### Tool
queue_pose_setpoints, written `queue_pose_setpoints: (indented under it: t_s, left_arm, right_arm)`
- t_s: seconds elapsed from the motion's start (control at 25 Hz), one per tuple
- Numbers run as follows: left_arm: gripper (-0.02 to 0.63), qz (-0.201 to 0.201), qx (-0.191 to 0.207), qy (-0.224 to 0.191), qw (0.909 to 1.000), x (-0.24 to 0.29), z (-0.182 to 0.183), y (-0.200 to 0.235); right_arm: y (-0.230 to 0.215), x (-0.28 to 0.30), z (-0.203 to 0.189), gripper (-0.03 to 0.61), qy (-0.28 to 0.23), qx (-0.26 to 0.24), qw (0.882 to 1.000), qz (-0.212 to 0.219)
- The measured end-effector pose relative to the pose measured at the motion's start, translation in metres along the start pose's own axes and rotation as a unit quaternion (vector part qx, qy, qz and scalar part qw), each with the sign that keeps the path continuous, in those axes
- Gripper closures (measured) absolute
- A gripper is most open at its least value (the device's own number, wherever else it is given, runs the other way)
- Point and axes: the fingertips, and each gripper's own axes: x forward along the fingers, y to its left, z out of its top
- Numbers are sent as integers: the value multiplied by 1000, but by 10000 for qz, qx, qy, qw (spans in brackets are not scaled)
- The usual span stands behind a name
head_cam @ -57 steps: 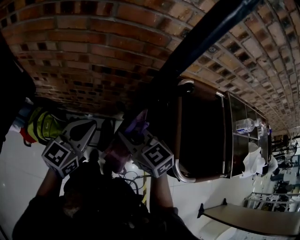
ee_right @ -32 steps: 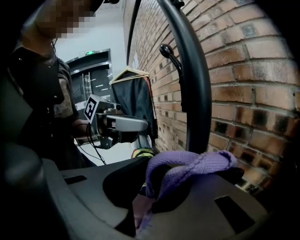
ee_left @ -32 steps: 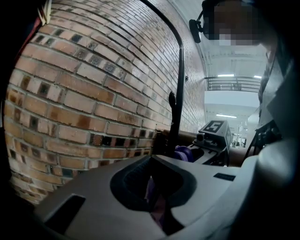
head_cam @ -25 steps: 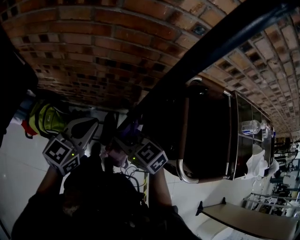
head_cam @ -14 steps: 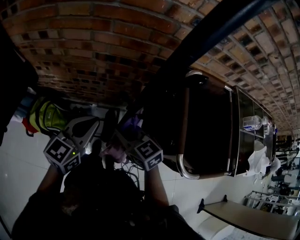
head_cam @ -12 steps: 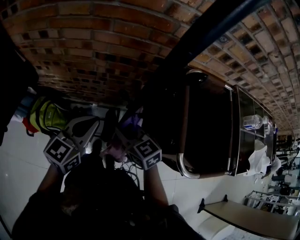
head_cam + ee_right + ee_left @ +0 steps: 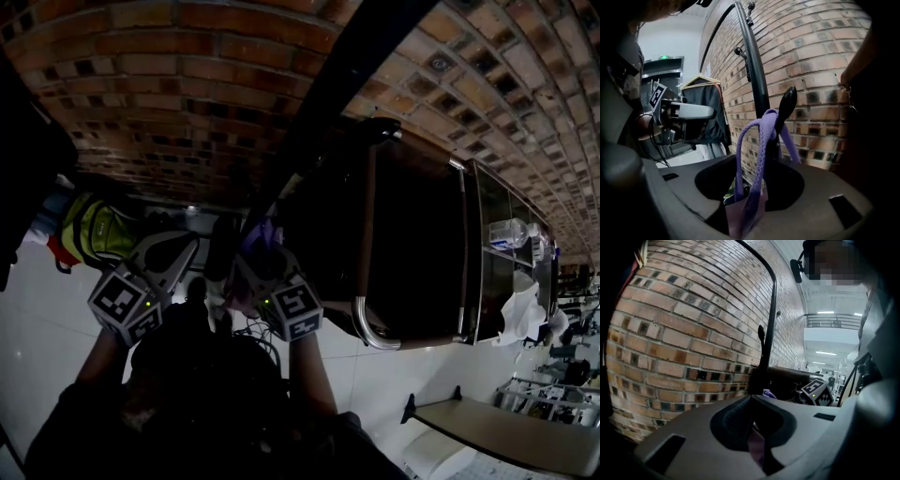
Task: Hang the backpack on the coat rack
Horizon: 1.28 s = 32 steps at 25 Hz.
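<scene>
The purple backpack (image 7: 746, 213) hangs by its woven strap (image 7: 761, 140), which loops over a black knobbed hook (image 7: 786, 107) of the coat rack's dark pole (image 7: 757, 70). My right gripper (image 7: 757, 168) stands open around the strap; its jaws have just been opening and the pads do not press on it. In the head view it (image 7: 246, 262) sits at the foot of the pole (image 7: 319, 103). Beside it, my left gripper (image 7: 200, 248) is shut on purple backpack fabric (image 7: 757, 446), seen between its jaws (image 7: 752, 404).
A brick wall (image 7: 169, 84) stands right behind the rack. A dark wooden cabinet with a chrome rail (image 7: 361, 244) is to the right, and a yellow-green bag (image 7: 89, 239) to the left. A dark garment on a hanger (image 7: 705, 112) hangs further along. Cables (image 7: 253, 342) lie on the white floor.
My right gripper has sunk a little and turned by the pole, with the purple strap still at the rack. The left gripper has barely shifted.
</scene>
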Motion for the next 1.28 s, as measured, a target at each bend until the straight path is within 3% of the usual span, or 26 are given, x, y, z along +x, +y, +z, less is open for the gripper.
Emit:
queue_pose_setpoints:
  t_s: [0.4,0.6,0.72,0.84,0.92,1.16,1.28]
  left_arm:
    - [574,16,94,-96,9999,-1,2,-24]
    - [574,101,139,-216,9996,-4,5,-36]
    - [574,125,174,-306,9993,-4,6,-45]
    - [574,137,214,-384,9989,-4,8,-56]
    - [574,153,237,-417,9987,-6,8,-62]
    - [574,297,293,-480,9980,-15,11,-77]
    - [574,341,356,-501,9975,-17,11,-86]
  right_arm:
    - [-6,-47,-1,397,-19,-275,9988,-402]
    - [-6,-77,11,400,-446,-179,9967,-656]
    - [-7,-92,21,449,-755,-41,9942,-763]
    - [1,-101,31,486,-880,-112,9938,-676]
    - [7,-105,39,545,-1034,-204,9923,-648]
    - [23,-126,70,549,-1672,-245,9849,-364]
    - [28,-133,75,549,-1715,-527,9834,-260]
